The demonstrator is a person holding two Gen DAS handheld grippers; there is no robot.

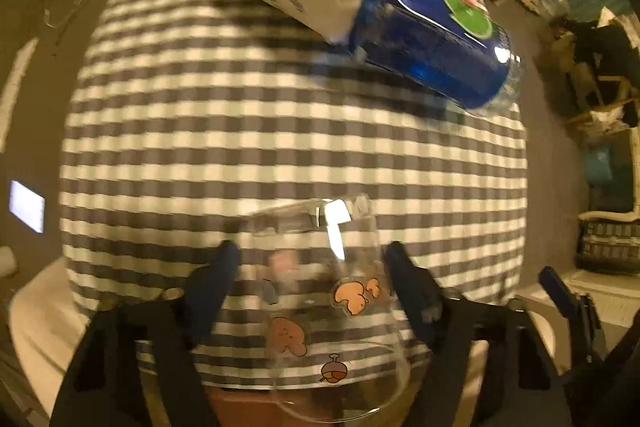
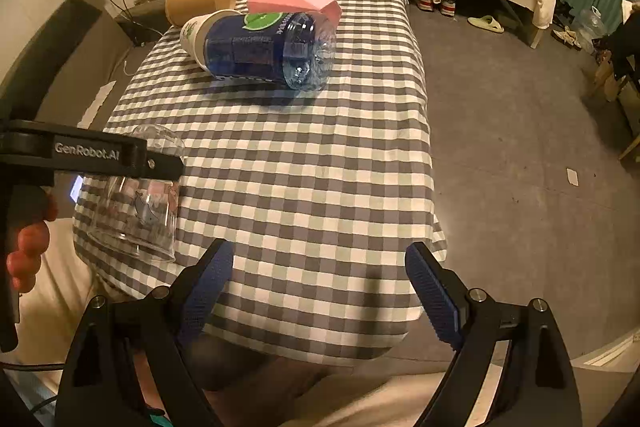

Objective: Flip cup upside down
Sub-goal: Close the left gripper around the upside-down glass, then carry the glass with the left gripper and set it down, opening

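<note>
A clear glass cup [image 1: 320,291] with cartoon stickers sits between the fingers of my left gripper [image 1: 312,259], which is shut on it. The cup is held above the near left part of the checkered table [image 1: 280,131], rim toward the camera, base pointing away. In the right wrist view the cup [image 2: 136,203] hangs in the left gripper [image 2: 160,163] with its rim down and tilted, over the table's left edge. My right gripper [image 2: 320,267] is open and empty above the near edge of the table [image 2: 320,167].
A blue-labelled plastic bottle [image 2: 272,51] lies on its side at the far end with a white paper cup [image 2: 192,31] over its neck. A pink box [image 2: 296,1] and a brown paper cup [image 2: 200,1] lie behind it. A bed and carpet floor lie beyond.
</note>
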